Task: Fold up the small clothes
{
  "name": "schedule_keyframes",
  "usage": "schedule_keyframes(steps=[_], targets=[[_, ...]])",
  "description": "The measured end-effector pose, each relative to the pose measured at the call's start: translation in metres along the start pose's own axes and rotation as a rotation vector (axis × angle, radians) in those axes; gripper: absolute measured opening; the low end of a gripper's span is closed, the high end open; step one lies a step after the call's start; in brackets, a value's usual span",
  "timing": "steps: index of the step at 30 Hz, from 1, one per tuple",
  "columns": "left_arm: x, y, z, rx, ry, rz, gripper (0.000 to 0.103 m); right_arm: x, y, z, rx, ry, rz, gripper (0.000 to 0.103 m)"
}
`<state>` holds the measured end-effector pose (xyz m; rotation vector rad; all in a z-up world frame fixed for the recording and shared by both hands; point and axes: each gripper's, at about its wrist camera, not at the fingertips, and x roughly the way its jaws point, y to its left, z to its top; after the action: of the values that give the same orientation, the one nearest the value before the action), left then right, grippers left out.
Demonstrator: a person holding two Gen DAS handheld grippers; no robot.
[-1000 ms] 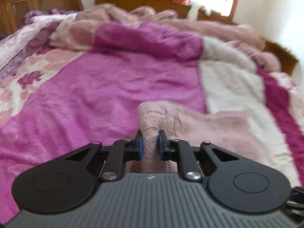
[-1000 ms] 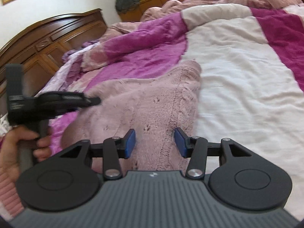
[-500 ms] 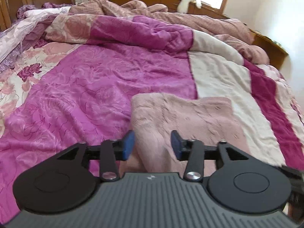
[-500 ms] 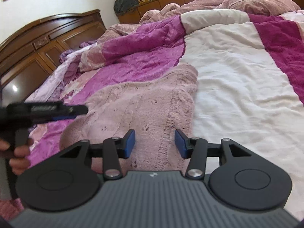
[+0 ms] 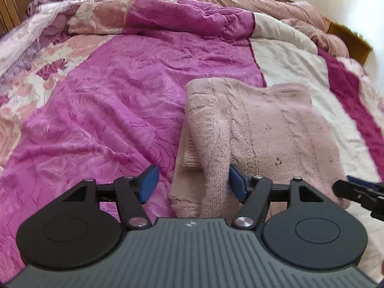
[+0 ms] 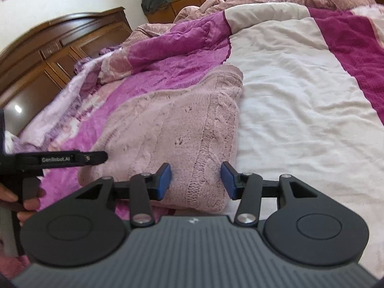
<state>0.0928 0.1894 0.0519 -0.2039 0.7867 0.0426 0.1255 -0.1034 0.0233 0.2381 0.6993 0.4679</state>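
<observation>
The bed (image 5: pixel 120 110) carries the folded pink sweater (image 5: pixel 264 129) at its near edge. Left tongs (image 5: pixel 193 184) and right tongs (image 6: pixel 195 181) gape wide, holding nothing. Each should pinch a near corner evenly before folding away.

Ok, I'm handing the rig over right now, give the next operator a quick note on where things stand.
Left gripper: open, holding nothing, at the near left edge of the pink sweater.
Right gripper: open, over the sweater's near right corner.
Sweater: lying on the bedspread, across the magenta and white panels.
Done: one sleeve lies folded over the body.
Left: finish the remaining folds; how many I cannot tell.
</observation>
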Motion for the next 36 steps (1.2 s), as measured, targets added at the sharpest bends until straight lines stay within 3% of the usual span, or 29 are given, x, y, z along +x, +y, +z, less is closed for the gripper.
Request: schedule_keyframes(steps=[3, 5, 9, 15, 20, 22, 23, 24, 26, 32, 36], targets=[[0.000, 0.006, 0.005, -0.081, 0.009, -0.072, 0.071, -0.001, -0.016, 0.010, 0.072, -0.019, 0.046, 0.073], [0.005, 0.008, 0.006, -0.118, 0.022, -0.096, 0.072, 0.003, -0.026, 0.017, 0.111, -0.025, 0.054, 0.075], [0.019, 0.008, 0.004, -0.139, 0.038, -0.116, 0.083, 0.027, -0.043, 0.023, 0.172, 0.033, 0.042, 0.077], [0.043, 0.022, -0.001, -0.308, 0.089, -0.267, 0.084, 0.055, -0.064, 0.015, 0.352, 0.084, 0.196, 0.077], [0.050, 0.025, -0.003, -0.359, 0.088, -0.340, 0.084, 0.070, -0.055, 0.019, 0.320, 0.105, 0.226, 0.074], [0.050, 0.020, -0.001, -0.337, 0.084, -0.358, 0.078, 0.072, -0.050, 0.022, 0.309, 0.112, 0.227, 0.063], [0.049, 0.018, 0.000, -0.317, 0.076, -0.361, 0.067, 0.072, -0.049, 0.025, 0.305, 0.110, 0.223, 0.057], [0.048, 0.015, 0.001, -0.304, 0.072, -0.362, 0.062, 0.069, -0.047, 0.027, 0.302, 0.103, 0.223, 0.052], [0.045, 0.015, 0.004, -0.311, 0.067, -0.365, 0.054, 0.062, -0.047, 0.033, 0.305, 0.087, 0.232, 0.048], [0.019, 0.015, 0.010, -0.369, 0.028, -0.425, 0.039, 0.031, -0.039, 0.055, 0.332, 0.047, 0.292, 0.045], [-0.009, 0.000, 0.014, -0.351, 0.007, -0.467, 0.039, -0.005, -0.035, 0.063, 0.303, 0.025, 0.315, 0.045]])
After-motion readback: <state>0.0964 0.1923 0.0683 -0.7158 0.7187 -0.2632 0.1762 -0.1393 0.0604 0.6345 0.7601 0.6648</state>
